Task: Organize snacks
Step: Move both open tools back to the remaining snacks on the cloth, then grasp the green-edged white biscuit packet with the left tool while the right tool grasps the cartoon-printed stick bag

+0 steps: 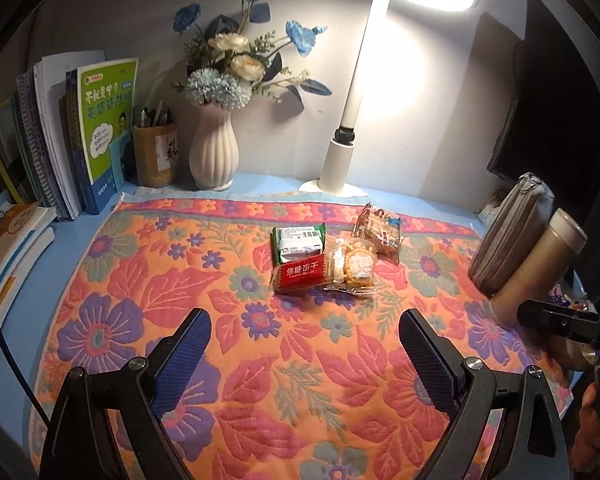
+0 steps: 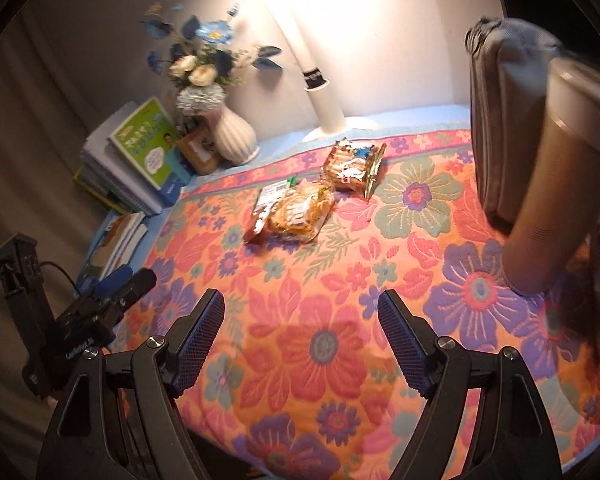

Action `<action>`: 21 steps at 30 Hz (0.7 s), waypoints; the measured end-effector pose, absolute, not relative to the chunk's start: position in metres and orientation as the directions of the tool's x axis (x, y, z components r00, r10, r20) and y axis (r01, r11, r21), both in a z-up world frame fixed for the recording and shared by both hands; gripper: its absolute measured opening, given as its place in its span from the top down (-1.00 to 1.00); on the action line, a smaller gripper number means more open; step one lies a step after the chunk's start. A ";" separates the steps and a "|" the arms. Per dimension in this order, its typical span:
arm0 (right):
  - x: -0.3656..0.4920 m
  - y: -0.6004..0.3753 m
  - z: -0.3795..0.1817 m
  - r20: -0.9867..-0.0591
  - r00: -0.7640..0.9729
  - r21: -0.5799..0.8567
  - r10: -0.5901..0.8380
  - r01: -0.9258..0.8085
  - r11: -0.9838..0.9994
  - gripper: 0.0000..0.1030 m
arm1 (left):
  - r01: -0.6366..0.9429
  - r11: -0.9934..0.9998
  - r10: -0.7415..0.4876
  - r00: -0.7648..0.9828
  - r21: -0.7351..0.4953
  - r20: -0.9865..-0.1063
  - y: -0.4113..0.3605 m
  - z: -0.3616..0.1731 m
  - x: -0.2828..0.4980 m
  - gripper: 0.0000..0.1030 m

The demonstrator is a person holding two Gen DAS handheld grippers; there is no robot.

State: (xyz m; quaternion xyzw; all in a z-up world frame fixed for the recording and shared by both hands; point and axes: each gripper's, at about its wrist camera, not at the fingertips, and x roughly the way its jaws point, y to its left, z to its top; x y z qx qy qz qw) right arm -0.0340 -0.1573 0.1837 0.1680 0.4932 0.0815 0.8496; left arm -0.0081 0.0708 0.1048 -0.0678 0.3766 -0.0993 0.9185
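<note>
Several snack packs lie together on the floral cloth (image 1: 180, 280): a green-edged pack (image 1: 298, 242), a red biscuit pack (image 1: 300, 274), a clear pack of yellow biscuits (image 1: 352, 266) and a brown wrapped snack (image 1: 378, 230). My left gripper (image 1: 305, 332) is open and empty, held above the cloth in front of the packs. My right gripper (image 2: 301, 312) is open and empty, also in front of them. In the right wrist view the yellow biscuit pack (image 2: 298, 212) lies over the others and the brown snack (image 2: 352, 170) lies behind it.
A white vase of flowers (image 1: 214, 152), a pen holder (image 1: 156, 156) and standing books (image 1: 80, 136) line the back left. A lamp base (image 1: 336, 168) stands at the back centre. A grey pouch (image 1: 510, 232) and a gold bottle (image 1: 540, 264) stand at the right.
</note>
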 end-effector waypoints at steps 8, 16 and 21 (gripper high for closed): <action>0.071 -0.171 0.131 -0.831 0.498 0.376 0.247 0.177 0.909 -0.54 | 0.073 0.929 -0.329 0.615 -0.364 -0.717 0.092 0.069 0.105 -0.82; 0.138 -0.190 0.090 -0.842 0.498 0.376 0.205 0.272 0.886 -0.54 | 0.099 0.931 -0.351 0.512 -0.352 -0.784 0.066 0.025 0.202 -0.81; 0.160 -0.174 0.064 -0.867 0.438 0.381 0.239 0.271 0.884 -0.54 | 0.119 0.918 -0.388 0.463 -0.378 -0.797 0.057 0.001 0.215 -0.82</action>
